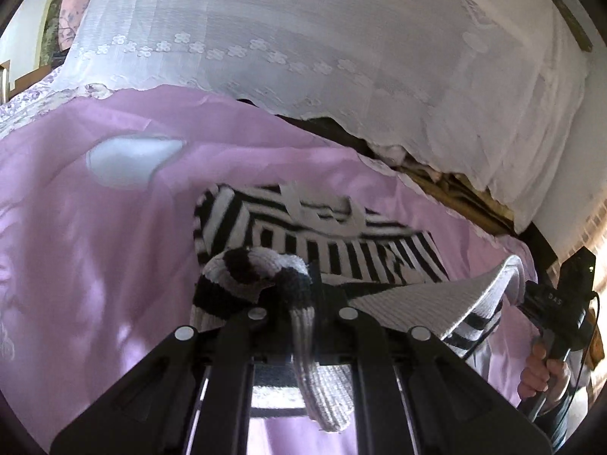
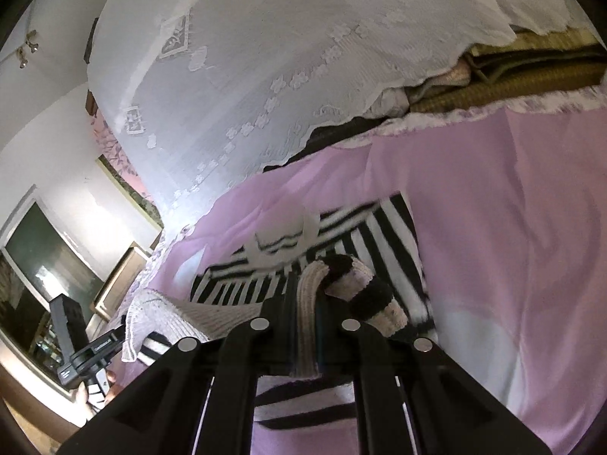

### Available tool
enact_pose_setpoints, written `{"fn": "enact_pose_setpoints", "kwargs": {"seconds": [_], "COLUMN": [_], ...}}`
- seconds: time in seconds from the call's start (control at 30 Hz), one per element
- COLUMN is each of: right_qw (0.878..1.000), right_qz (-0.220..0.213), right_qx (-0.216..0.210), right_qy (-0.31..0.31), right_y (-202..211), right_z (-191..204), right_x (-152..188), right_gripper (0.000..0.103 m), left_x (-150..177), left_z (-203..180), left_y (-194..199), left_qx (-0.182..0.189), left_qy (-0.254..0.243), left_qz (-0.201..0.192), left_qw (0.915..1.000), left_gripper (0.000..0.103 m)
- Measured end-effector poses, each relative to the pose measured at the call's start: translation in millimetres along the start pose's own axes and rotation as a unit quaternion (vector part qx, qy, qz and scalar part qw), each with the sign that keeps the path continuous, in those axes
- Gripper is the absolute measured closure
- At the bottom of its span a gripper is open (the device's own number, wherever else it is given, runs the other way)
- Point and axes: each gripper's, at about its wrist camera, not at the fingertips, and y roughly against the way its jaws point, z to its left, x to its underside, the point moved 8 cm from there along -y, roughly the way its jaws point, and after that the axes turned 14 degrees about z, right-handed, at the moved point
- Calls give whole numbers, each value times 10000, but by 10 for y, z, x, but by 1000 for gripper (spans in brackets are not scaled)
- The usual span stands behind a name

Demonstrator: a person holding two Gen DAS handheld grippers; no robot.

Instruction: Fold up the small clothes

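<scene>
Over pink sheet | striped knit between claws | left claw, right claw both pinch it

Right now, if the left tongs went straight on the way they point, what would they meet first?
Probably the flat part of the striped knit garment they already pinch, lying on the pink sheet. The left tongs are shut; depth is unclear.

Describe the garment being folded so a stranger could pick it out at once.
Start at the pink bedspread below the white lace curtain. On it lies the black-and-white striped knit garment, the only striped thing there, its near edge lifted.
</scene>
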Motion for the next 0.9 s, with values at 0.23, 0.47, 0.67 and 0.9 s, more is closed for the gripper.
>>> {"fn": "enact_pose_setpoints", "kwargs": {"seconds": [0.23, 0.47, 0.67, 0.9], "right_qw": [9999, 9989, 9978, 9985], "right_qz": [-83, -69, 126, -66], "right_qx": [82, -60, 209, 244], "right_qy": [-68, -457, -622, -495], "right_y": [-331, -786, -1289, -1161], "right_z": [-38, -283, -594, -593], "right_x": [-535, -863, -791, -769], "right_gripper": [95, 95, 88, 55], "left_x": [-450, -722, -568, -522], "left_z": [168, 317, 518, 437], "left_y": [-187, -585, -1039, -898], "left_qx": [-167, -216, -582, -792], "left_qy": [201, 441, 434, 148], "left_qz": [-126, -17, 344, 153], "left_qw": [9996, 9988, 9968, 9966], "left_gripper": [97, 97, 89, 62]}}
